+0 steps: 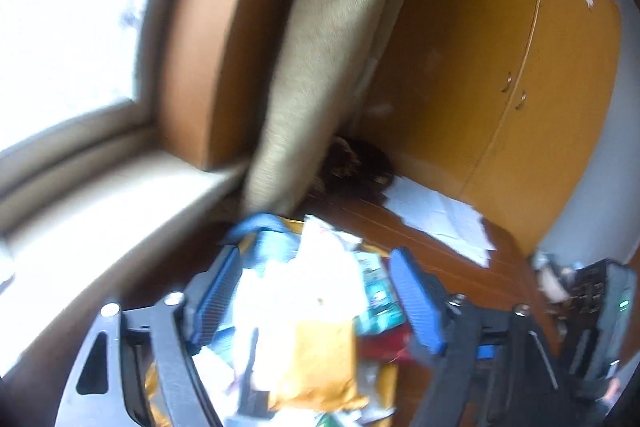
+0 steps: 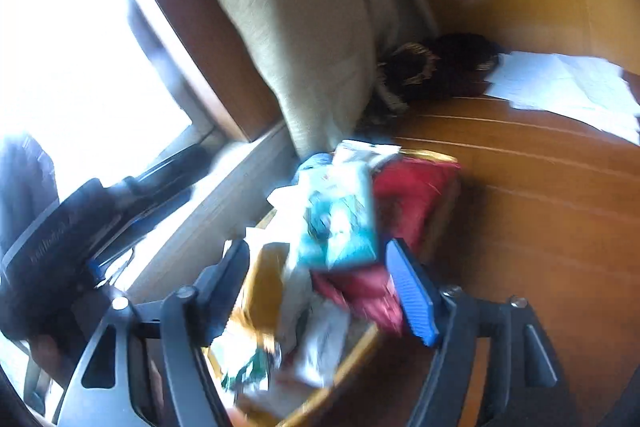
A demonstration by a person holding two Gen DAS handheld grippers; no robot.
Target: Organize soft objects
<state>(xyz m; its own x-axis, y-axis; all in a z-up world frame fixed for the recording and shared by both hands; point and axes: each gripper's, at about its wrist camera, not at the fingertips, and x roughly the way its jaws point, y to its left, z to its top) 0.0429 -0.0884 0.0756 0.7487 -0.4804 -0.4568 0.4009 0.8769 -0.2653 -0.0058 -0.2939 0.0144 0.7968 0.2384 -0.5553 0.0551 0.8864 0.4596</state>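
Daylight floods in from the window [image 1: 68, 27] at left in both wrist views, blown out to pure white w/ no detail. Motion blur smears nearly everything, esp. the pile of packets [image 2: 332, 227]. Fisheye bends straight lines; corners go dark.

Window [image 1: 68, 11]: bright, overexposed, upper left | Curtain [image 1: 320, 67]: beige, hanging ahead | Cabinet [image 1: 500, 67]: yellow-orange doors, ahead right | Counter [image 2: 540, 187]: brown wood, sunlit | Sill [image 1: 100, 211]: pale
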